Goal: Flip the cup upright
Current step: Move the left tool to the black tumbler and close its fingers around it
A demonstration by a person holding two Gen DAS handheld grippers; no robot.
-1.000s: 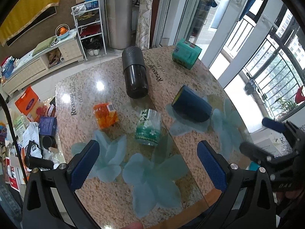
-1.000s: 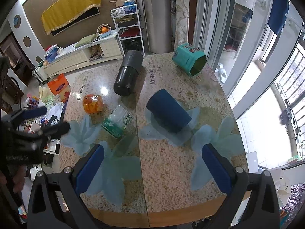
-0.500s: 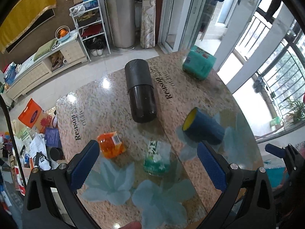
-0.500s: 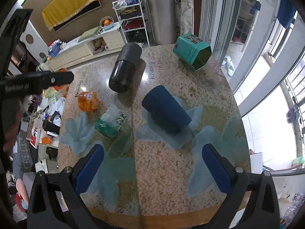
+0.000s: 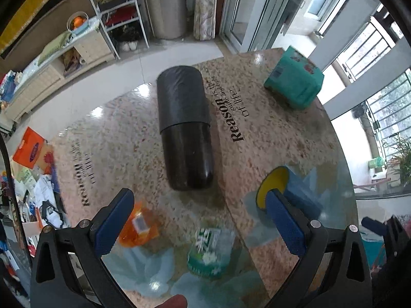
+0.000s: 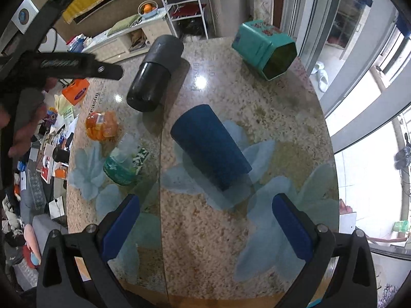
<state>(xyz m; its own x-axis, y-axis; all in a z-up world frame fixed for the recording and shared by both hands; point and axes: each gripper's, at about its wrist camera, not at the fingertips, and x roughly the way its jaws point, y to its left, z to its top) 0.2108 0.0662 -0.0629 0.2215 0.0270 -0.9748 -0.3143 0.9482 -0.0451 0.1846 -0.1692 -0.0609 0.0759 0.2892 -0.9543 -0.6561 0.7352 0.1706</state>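
Note:
A dark blue cup with a yellow inside lies on its side on the granite table. In the left wrist view the cup shows its yellow mouth, partly hidden behind my left gripper's right finger. My left gripper is open and empty above the table's near left part. My right gripper is open and empty, above the table just short of the cup's base.
A large black cylinder lies on its side mid-table. A teal hexagonal tin lies at the far right. An orange packet and a green tissue pack lie left of the cup. The table edge runs close on the right.
My left gripper has risen and tilted toward the far side, so the cup now sits behind its right finger. My right gripper has crept closer over the cup. The objects have not moved.

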